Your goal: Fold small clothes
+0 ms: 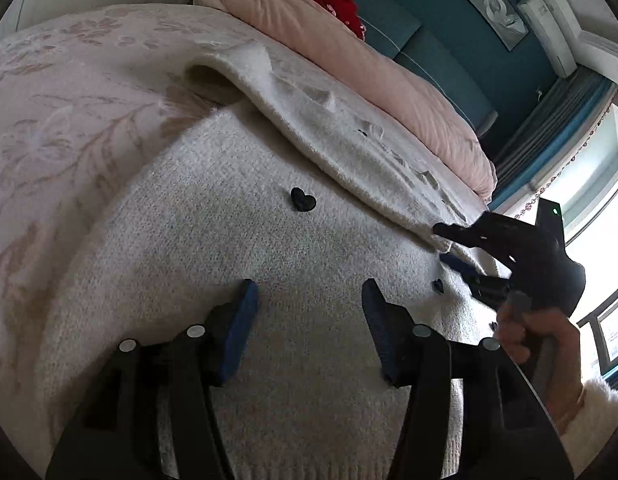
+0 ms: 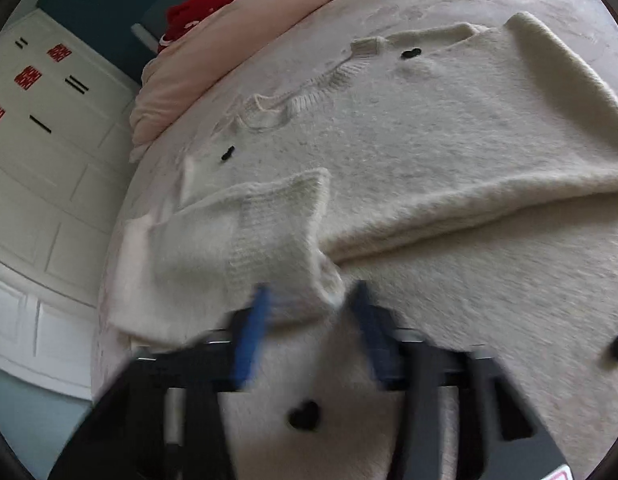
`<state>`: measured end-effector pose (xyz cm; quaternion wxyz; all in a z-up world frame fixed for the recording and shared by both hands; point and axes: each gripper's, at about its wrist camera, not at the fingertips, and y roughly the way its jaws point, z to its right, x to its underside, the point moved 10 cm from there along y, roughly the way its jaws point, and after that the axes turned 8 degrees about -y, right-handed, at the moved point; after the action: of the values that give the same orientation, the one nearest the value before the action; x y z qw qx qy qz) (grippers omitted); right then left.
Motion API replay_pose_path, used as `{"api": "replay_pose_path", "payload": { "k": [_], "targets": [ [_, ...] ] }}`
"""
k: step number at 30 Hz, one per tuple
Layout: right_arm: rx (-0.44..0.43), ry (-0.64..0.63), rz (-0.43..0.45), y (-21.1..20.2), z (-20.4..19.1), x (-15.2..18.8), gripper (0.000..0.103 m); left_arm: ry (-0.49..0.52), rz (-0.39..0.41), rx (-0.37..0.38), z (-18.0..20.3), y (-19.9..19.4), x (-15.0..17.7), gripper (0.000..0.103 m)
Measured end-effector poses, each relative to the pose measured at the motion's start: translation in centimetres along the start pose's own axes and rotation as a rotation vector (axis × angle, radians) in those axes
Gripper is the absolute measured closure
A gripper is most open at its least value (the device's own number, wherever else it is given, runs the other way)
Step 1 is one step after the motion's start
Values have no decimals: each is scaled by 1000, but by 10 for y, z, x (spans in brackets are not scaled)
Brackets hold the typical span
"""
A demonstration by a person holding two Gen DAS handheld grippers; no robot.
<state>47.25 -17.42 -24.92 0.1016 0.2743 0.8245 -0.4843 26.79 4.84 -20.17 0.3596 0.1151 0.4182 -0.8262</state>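
A cream knitted sweater (image 1: 269,240) with black heart buttons (image 1: 303,199) lies spread on the bed, one sleeve (image 1: 329,132) folded across its body. My left gripper (image 1: 311,304) hovers open just over the sweater's body, its blue pads apart with nothing held. My right gripper (image 1: 449,246) is at the sleeve's end on the right, held by a hand (image 1: 541,340). In the blurred right wrist view the right gripper (image 2: 309,308) has its jaws apart with the ribbed sleeve cuff (image 2: 237,248) reaching between them, over the sweater (image 2: 429,140). A heart button (image 2: 305,416) shows below the fingers.
The sweater rests on a pale floral bedspread (image 1: 69,120). A pink duvet (image 1: 349,48) and a red cloth (image 1: 341,0) lie along the bed's far side. A white wardrobe (image 2: 37,200) stands past the bed's edge. A bright window (image 1: 601,184) is at the right.
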Motion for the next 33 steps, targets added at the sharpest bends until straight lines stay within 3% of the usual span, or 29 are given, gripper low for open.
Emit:
{"api": "replay_pose_path", "payload": {
  "k": [3, 7, 9, 11, 13, 15, 18, 20, 24, 27, 29, 31, 33],
  "targets": [
    [-31, 15, 43, -11, -15, -13, 96, 6, -4, 2, 2, 4, 1, 48],
    [-42, -168, 160, -66, -63, -71, 96, 2, -30, -25, 8, 5, -4, 46],
    [-34, -220, 232, -96, -74, -103, 96, -68, -54, -8, 15, 3, -16, 44],
    [-24, -240, 308, -129, -70, -136, 96, -163, -49, 74, 28, -1, -38, 33],
    [29, -239, 357, -153, -47, -159, 96, -223, -26, 115, 40, 0, -66, 26],
    [116, -233, 351, -155, -8, -168, 96, -227, -14, 119, 50, 11, -89, 26],
    [207, -122, 197, -108, 90, -144, 96, -225, -27, 79, 50, 37, -101, 26],
    [245, -62, 103, -80, 136, -118, 96, -258, -52, 55, 47, 56, -104, 26],
    [200, -13, 99, -65, 151, -99, 95, -379, -70, 14, 30, 95, -117, 27],
    [185, 0, 104, -62, 148, -99, 90, -469, -58, -15, 13, 114, -127, 45],
    [171, 13, 102, -58, 149, -101, 90, -504, -30, -18, 6, 119, -139, 80],
    [137, 27, 109, -60, 143, -101, 94, -466, 19, -38, 4, 115, -157, 95],
    [65, 3, 194, -79, 126, -111, 95, -383, 89, -41, 13, 101, -175, 97]
  ]
}}
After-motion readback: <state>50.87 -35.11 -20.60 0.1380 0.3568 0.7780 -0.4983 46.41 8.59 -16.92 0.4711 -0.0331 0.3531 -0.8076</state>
